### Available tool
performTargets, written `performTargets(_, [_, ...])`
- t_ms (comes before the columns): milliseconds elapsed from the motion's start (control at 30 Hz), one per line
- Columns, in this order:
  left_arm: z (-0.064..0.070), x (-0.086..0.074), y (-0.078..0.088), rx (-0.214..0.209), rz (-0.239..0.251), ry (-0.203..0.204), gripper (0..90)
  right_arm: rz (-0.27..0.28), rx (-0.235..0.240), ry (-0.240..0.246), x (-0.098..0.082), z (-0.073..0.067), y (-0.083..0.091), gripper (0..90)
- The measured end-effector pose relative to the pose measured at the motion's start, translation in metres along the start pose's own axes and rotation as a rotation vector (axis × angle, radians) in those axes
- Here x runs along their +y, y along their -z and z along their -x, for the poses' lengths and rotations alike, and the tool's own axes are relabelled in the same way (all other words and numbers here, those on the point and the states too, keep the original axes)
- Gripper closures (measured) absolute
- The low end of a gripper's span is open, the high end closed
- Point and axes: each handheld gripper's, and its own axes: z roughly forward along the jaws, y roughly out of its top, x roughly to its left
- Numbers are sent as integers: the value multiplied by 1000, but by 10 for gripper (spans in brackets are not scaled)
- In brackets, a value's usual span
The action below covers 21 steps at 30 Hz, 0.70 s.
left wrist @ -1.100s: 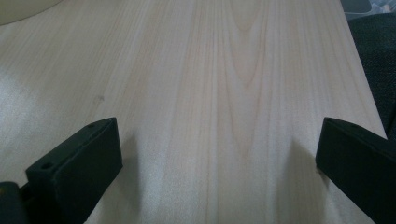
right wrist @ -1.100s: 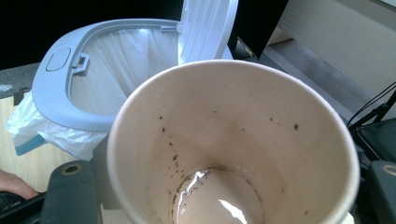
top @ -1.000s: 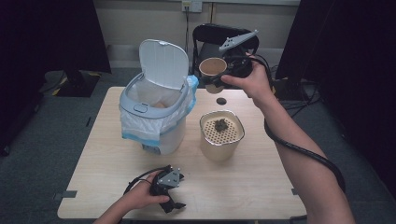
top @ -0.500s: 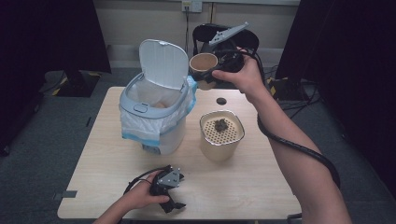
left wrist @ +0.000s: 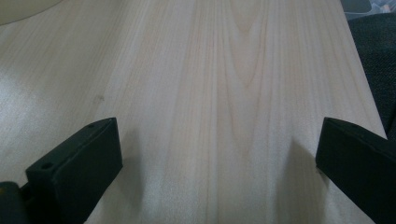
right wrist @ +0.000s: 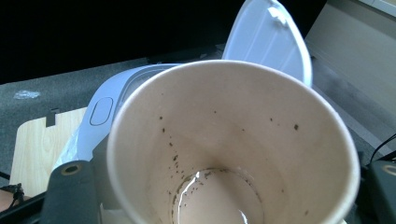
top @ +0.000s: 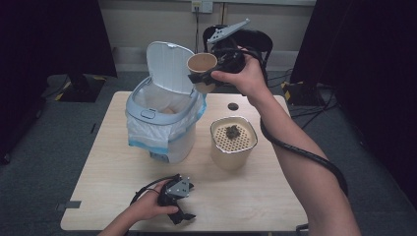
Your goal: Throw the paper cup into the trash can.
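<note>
My right gripper (top: pixel 200 77) is shut on a brown paper cup (top: pixel 201 61) and holds it in the air, just right of the open lid (top: pixel 169 66) of a white bin (top: pixel 162 128). The cup's mouth is tipped toward the camera. In the right gripper view the cup (right wrist: pixel 233 140) has dark specks and a wet bottom inside, a black finger (right wrist: pixel 70 191) on either side, and the bin lid (right wrist: pixel 268 37) behind it. My left gripper (top: pixel 188 201) rests on the table (top: pixel 98 177) near its front edge; in the left gripper view it (left wrist: pixel 217 163) stands open over bare wood.
A cream canister (top: pixel 233 140) with a perforated top and a dark clump (top: pixel 232 131) on it stands right of the bin. A small black disc (top: pixel 233 106) lies behind it. The bin has a white liner with a blue hem. A black chair (top: pixel 255 39) stands beyond the table.
My right hand has carried the cup to the left and a little up, closer to the bin's lid. The left hand has stayed where it was.
</note>
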Motion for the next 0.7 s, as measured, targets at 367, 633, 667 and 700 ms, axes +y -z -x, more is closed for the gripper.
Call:
performTargets(367, [0, 0, 0, -3, 2, 1, 0, -1, 27, 13, 10, -10, -18, 239])
performTargets(633, [0, 0, 1, 0, -14, -1, 0, 16, 47, 3, 15, -15, -32, 237])
performTargets(667, [0, 0, 1, 0, -14, -1, 0, 15, 48, 5, 15, -16, -34, 237])
performTargets(700, [0, 0, 1, 0, -14, -1, 0, 14, 50, 6, 15, -16, -36, 237])
